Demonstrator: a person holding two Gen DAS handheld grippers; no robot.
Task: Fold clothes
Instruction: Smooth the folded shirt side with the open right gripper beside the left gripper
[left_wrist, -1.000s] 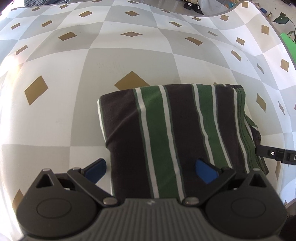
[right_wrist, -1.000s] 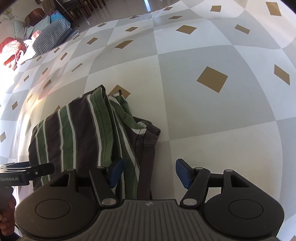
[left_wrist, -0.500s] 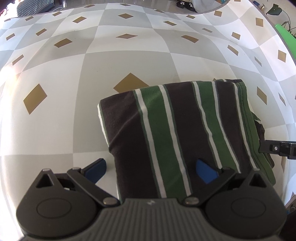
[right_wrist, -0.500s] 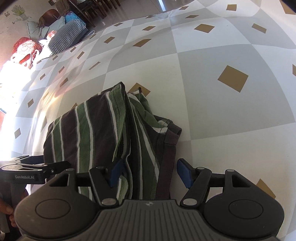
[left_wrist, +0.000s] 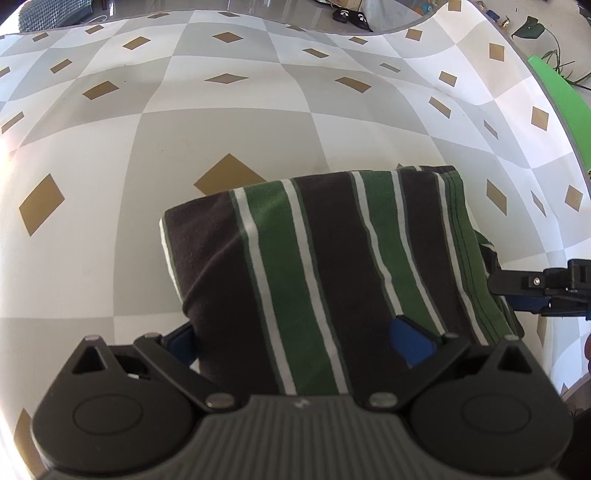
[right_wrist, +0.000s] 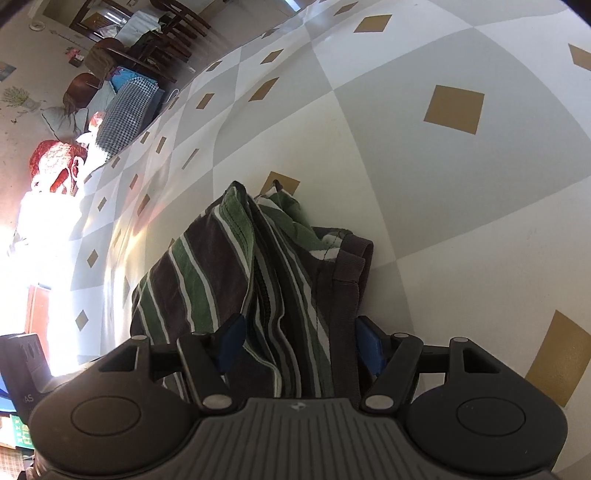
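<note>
Folded striped shirt (left_wrist: 332, 266) lying on the checkered desk (left_wrist: 229, 133), straddled by both tools.

Left tool (left_wrist: 295, 341) spread wide, blue pads either side of the near edge of the shirt, one pad on top of the cloth. Right tool (right_wrist: 301, 343) likewise parted, flanking the bunched layered edge (right_wrist: 295, 280), not pinching it. Seen from the left wrist, right tool's finger just beside the shirt's right side.
</note>
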